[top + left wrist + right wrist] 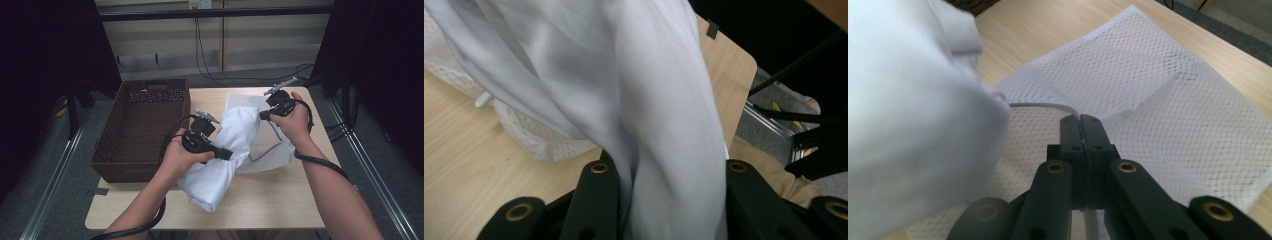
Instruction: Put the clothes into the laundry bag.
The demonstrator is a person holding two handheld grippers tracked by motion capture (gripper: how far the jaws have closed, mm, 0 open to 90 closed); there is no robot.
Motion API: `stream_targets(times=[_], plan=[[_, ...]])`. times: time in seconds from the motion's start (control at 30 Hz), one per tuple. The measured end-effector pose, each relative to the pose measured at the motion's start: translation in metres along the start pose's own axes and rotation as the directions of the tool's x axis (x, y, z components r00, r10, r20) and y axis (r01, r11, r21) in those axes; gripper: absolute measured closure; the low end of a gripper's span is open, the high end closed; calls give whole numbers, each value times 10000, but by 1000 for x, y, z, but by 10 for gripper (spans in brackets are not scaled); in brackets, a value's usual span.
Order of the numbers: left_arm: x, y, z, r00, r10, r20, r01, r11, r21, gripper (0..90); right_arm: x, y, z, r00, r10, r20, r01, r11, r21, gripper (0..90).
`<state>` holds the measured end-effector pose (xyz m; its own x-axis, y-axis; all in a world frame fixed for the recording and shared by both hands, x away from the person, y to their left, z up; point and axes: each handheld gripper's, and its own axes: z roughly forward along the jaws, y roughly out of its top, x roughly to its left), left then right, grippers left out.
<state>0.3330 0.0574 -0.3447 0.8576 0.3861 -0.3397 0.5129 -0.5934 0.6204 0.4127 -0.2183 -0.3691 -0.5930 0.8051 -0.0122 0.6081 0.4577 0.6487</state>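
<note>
My left tongs (227, 154) clench the soft, light white cloth garment (225, 150) mid-frame at its bunched waist, while my right tongs (1081, 120) pinch the limp white mesh laundry bag (1158, 100) by its edge cord.

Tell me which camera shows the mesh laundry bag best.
The right gripper view: the mesh laundry bag lies flat, its netting sharp. The high view shows it partly under the white garment; the left gripper view shows a corner.

Brown wicker basket (142, 131); wooden table (280, 200)
</note>
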Motion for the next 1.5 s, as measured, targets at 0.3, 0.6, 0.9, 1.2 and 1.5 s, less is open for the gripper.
stream_targets(times=[0.3,0.6,0.9,1.2,1.5], plan=[[-4,-7,13,9995,-13,304,3,9994,347,719,0,-3,-1,9999,164,40,-163,9998,-76,900],[-10,-9,25,9987,18,502,-39,9991,418,719,-1,-4,-6,9998,166,128,-164,9998,-142,900],[-12,-9,41,9975,195,686,-251,9963,818,719,1,-5,-7,9998,151,113,-150,9998,-160,900],[-13,-5,52,9977,207,647,-268,9951,948,718,3,-5,-10,10000,45,85,-43,9998,-214,900],[-15,2,61,9971,201,735,-276,9943,1033,718,3,-6,-15,9998,165,127,-160,9993,-328,900]])
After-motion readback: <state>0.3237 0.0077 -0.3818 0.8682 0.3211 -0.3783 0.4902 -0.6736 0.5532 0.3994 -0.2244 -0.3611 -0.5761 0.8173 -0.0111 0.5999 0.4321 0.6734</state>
